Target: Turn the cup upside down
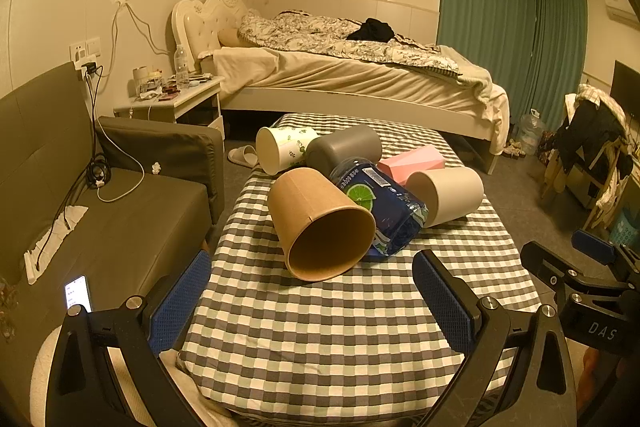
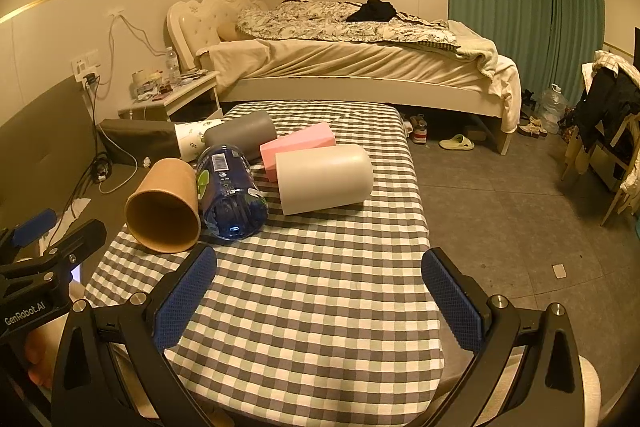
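Warm, dim yellow indoor light in both my wrist views; source not visible. Soft shadows under the brown paper cup [image 1: 320, 223]. Strong fisheye bending and dark vignette at corners. Phone screen [image 1: 77, 294] blown out. Focus acceptable throughout.

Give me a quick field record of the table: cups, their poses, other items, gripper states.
surface: checked table
brown cup: on its side, mouth toward cameras, nearest
beige cup: on its side
grey cup: on its side, at the back
leaf-print cup: on its side, far left
blue bottle: lying between brown and beige cups
pink box: behind beige cup
left gripper: open, holding nothing
right gripper: open, holding nothing
cups upside down: none
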A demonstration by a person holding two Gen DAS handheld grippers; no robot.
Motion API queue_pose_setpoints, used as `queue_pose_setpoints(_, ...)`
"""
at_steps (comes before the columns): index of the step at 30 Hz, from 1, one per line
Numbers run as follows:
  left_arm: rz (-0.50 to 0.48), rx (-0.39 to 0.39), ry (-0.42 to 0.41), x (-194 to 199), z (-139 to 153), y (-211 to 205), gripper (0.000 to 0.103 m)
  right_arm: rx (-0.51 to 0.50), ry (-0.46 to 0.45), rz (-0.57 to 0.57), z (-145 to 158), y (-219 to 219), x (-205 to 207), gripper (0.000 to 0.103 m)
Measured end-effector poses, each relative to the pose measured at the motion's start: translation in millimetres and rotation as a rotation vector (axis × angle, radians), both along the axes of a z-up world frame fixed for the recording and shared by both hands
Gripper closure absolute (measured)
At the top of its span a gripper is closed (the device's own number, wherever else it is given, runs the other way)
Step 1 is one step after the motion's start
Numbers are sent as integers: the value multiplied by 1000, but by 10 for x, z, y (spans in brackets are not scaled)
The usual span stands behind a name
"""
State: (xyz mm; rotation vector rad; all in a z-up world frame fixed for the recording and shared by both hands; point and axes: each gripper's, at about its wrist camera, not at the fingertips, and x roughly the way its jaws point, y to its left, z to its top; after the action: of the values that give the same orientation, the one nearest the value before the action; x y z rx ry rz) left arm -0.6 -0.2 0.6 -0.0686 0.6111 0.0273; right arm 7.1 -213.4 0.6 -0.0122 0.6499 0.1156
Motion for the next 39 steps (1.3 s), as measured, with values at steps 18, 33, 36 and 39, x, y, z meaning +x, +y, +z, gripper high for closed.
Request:
queue_pose_setpoints(18, 0, -1, 1, 1, 0, 1, 0, 0, 4, 4, -26, 24, -3, 0)
queue_pose_setpoints(33, 0, 0, 2, 2, 1, 0, 0, 3, 12, 12, -59, 46, 3, 0)
queue_pose_setpoints(36, 0, 1, 3, 2, 0, 0, 0, 2, 17, 17, -67, 51, 7, 0)
queue_pose_setpoints(39, 0, -1, 3, 1, 2, 1, 0, 2, 18, 18, -66, 53, 12, 0)
